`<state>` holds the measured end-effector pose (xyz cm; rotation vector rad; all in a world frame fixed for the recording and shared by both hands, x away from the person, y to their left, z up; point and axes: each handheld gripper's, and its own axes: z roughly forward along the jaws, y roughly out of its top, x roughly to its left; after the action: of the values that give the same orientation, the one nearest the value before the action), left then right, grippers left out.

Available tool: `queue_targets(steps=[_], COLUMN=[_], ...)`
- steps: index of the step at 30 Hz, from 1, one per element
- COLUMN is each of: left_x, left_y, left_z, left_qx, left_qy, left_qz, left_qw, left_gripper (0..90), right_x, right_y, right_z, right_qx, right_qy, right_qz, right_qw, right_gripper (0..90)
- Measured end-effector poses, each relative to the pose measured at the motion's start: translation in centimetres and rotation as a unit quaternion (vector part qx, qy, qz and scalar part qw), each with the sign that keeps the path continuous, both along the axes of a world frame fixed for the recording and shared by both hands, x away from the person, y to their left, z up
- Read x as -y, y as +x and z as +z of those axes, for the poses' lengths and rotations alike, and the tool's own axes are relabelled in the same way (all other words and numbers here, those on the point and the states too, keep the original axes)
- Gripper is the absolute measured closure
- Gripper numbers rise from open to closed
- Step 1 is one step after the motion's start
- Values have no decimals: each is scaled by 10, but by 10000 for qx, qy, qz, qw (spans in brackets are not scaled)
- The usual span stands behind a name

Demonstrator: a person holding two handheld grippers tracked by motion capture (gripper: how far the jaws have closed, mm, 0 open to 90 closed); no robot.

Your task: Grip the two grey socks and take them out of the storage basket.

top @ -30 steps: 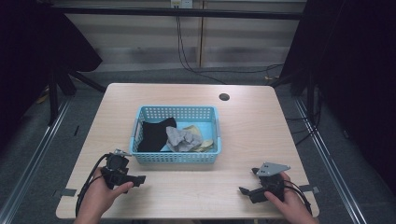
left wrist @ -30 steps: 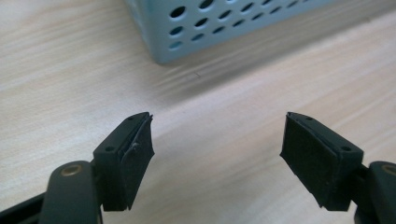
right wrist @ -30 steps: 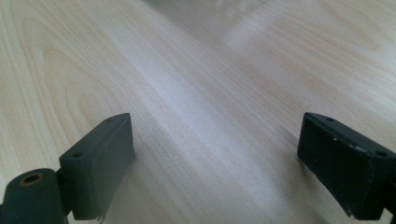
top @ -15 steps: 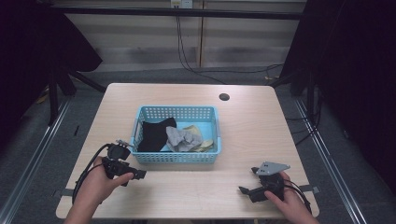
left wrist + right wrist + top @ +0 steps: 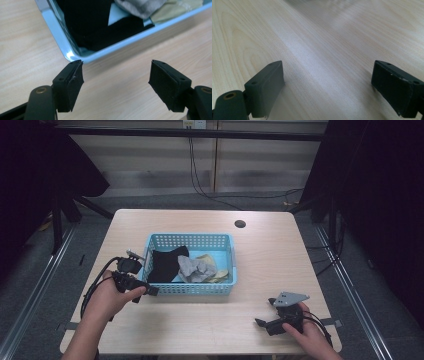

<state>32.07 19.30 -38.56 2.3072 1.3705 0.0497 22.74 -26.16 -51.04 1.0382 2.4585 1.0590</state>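
Observation:
A light blue plastic basket [image 5: 225,240] stands mid-table and holds a black cloth [image 5: 165,262], a grey cloth [image 5: 194,268] and a yellowish cloth [image 5: 216,274]. My left gripper [image 5: 145,282] hovers open at the basket's near left corner. In the left gripper view that corner of the basket [image 5: 65,45] lies just past the left gripper [image 5: 116,75], with the black cloth [image 5: 97,25] inside; nothing sits between the jaws. My right gripper [image 5: 262,322] rests open low over bare wood near the table's front right. The right gripper [image 5: 327,80] holds nothing.
The wooden table [image 5: 270,255] has a small dark round hole [image 5: 240,224] at its back right. Cables trail from both grippers. Dark curtains and metal floor rails flank the table.
My left gripper has moved up and to the right from the table's front left toward the basket's near left corner. The right gripper has stayed in place.

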Motion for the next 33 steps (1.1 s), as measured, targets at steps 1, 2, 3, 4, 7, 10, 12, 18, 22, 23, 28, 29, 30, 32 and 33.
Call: queue_targets(steps=[1, 2, 3, 4, 7, 10, 12, 18, 22, 23, 28, 29, 30, 32, 33], left_x=[1, 3, 4, 6, 10, 16, 21, 40, 54, 58, 71, 73, 75, 78, 80], left_y=[3, 6, 10, 14, 26, 38, 44, 59, 66, 68, 79, 81, 83, 88, 90], left_z=[2, 3, 3, 4, 7, 10, 9, 0, -5, -7, -16, -18, -21, -27, -30], left_qx=[3, 10, -4, -18, 6, 74, 75, 39, -11, -34, -88, -81, -107, -130, -133], left_qy=[10, -4, -4, -22, -32, -120, -158, -214, -210, -249, -254, -247, -274, -167, -154], left_qz=[-8, 21, 17, 46, 72, 173, 200, 181, 97, 107, 124, 139, 126, 116, 136], left_qw=[10000, 10000, 10000, 10000, 10000, 9998, 9996, 9996, 9997, 9996, 9996, 9996, 9995, 9997, 9997], left_gripper=[268, 271, 275, 275, 285, 287, 289, 291, 299, 299, 315, 321, 333, 361, 365], right_x=[0, 0, 0, 0, 0, 0, 0, 0, 0, 0, 0, 0, 0, 0, 0], right_y=[0, 0, 0, 0, 0, 0, 0, 0, 0, 0, 0, 0, 0, 0, 0], right_z=[0, 0, 0, 0, 0, 0, 0, 0, 0, 0, 0, 0, 0, 0, 0], right_qx=[1, 0, 1, 1, 0, 0, 23, 27, 26, 28, 30, 30, 29, 28, 28], right_qy=[0, 0, -1, -1, 7, 7, 6, 5, 5, 0, -11, -10, -7, -1, 7], right_qz=[0, 1, -1, -1, -14, -13, -3, -2, -2, -6, -11, -11, -7, -5, 0], right_qw=[10000, 10000, 10000, 10000, 10000, 10000, 10000, 10000, 10000, 10000, 10000, 10000, 10000, 10000, 10000], right_gripper=[106, 106, 106, 106, 105, 105, 106, 105, 105, 105, 105, 105, 105, 105, 105])
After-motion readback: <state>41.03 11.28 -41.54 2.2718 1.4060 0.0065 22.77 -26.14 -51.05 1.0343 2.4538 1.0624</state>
